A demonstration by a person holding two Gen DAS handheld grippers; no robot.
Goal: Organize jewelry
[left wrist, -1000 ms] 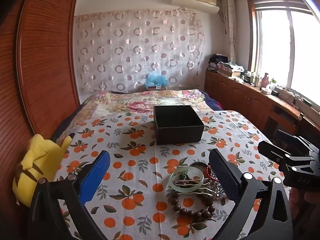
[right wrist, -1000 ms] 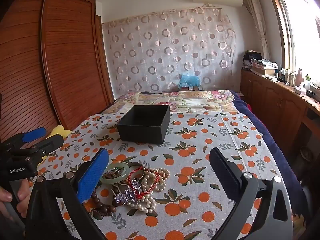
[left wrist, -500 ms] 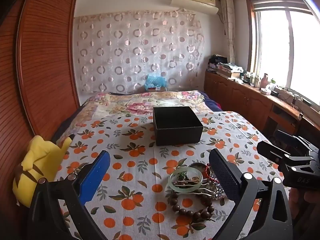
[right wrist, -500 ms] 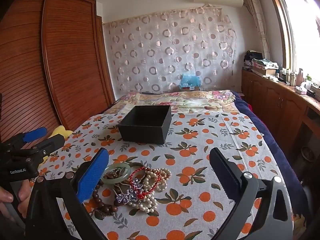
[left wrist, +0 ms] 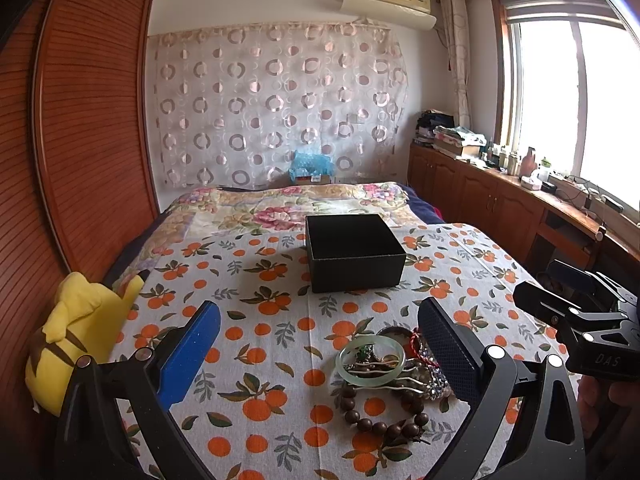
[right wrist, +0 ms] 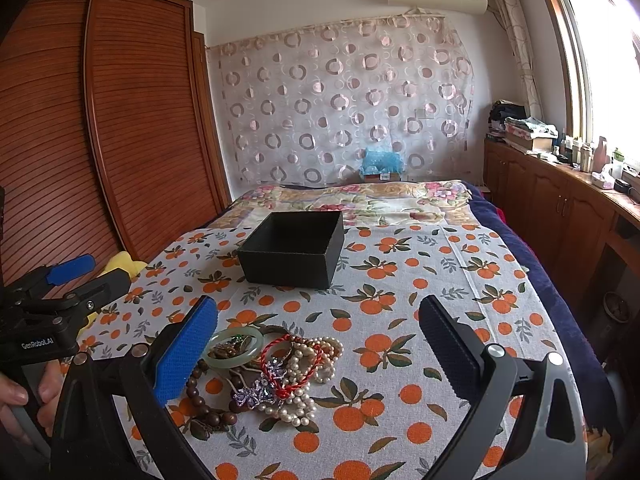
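Jewelry tangle of beads, pearls, pale-green bangle is sliding nearer; I am lowering both wide-open, empty grippers, square black box at twelve o'clock.

Both black two-finger grippers w/ blue pads, left & right, hover level, jaws wide apart. Bare hand grips the left handle.

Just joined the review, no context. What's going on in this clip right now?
A person holds a two-finger gripper in each hand above a bed with an orange-print cloth. Left gripper and right gripper are both open and holding nothing. A tangled pile of jewelry lies on the cloth: a green bangle, a pearl strand, a red cord bracelet and dark wooden beads. The black box beyond it is open; no jewelry shows inside it.
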